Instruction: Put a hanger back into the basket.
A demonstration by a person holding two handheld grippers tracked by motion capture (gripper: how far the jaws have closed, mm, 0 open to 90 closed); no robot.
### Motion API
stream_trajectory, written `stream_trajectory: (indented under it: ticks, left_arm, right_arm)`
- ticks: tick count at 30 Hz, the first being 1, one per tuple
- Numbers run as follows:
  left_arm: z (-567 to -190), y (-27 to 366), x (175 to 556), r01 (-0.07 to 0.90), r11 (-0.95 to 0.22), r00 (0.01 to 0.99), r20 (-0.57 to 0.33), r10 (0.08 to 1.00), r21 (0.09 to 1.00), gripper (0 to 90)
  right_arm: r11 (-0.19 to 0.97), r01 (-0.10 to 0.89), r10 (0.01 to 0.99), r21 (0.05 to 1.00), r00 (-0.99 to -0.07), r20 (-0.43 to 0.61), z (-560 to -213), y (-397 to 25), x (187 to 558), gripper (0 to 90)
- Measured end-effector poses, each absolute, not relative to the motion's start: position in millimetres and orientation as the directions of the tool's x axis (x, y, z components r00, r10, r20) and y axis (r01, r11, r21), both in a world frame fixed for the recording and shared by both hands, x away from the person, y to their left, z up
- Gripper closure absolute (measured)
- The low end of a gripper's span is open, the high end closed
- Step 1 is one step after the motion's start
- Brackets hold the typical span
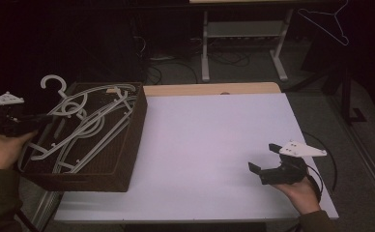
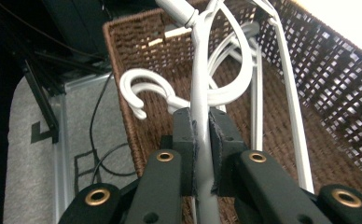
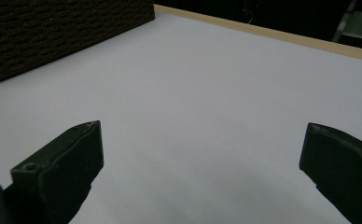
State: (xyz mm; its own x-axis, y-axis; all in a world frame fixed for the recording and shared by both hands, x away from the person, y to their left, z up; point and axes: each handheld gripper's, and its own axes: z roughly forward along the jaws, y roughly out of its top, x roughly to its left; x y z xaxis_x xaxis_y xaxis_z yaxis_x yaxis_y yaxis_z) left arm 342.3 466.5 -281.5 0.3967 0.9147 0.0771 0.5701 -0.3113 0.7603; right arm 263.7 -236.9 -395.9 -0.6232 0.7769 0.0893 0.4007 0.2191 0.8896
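While the left tongs [image 2: 202, 140] pinched a white hanger [image 2: 198, 70] inside the brown basket [image 1: 136, 126], lifting slowly would untangle it; the right tongs [image 1: 266, 163], beyond the basket, stood spread over the worktop [image 1: 209, 140].

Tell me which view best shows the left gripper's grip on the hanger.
The left gripper view: the left gripper is shut on the white hanger, pads against its bar. The high view shows gripper and hanger small and dim at the basket; the right gripper view shows the basket's wall.
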Motion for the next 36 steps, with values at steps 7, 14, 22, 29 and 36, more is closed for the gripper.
stream_trajectory:
  ticks: [7, 14, 22, 29, 36]
  left_arm:
    - [-297.0, 455.5, 355.1, 0.589, -0.336, 0.413, 0.084, 0.907, 0.736, 82.7]
    - [-313.6, 447.5, 363.9, 0.626, -0.343, 0.409, 0.079, 0.909, 0.7, 82.5]
    - [-331.7, 446.9, 368.9, 0.686, -0.364, 0.398, 0.094, 0.913, 0.629, 76.0]
    - [-324.3, 447.6, 365.4, 0.65, -0.316, 0.389, 0.054, 0.92, 0.691, 47.3]
    - [-311.6, 428.8, 361.3, 0.588, -0.245, 0.441, -0.052, 0.896, 0.771, 31.4]
  right_arm:
    - [0.218, 0.405, 0.778, 0.888, -0.621, 0.092, -396.2, -238.0, 263.4, 0.0]
    - [0.215, 0.405, 0.78, 0.889, -0.618, 0.092, -396.0, -238.9, 262.7, 0.0]
    - [0.217, 0.404, 0.78, 0.889, -0.619, 0.09, -395.8, -239.7, 262.2, 0.0]
    - [0.219, 0.395, 0.778, 0.892, -0.623, 0.084, -393.9, -239.5, 262.3, 0.0]
    - [0.214, 0.382, 0.777, 0.899, -0.624, 0.08, -388.0, -235.7, 266.4, 0.0]
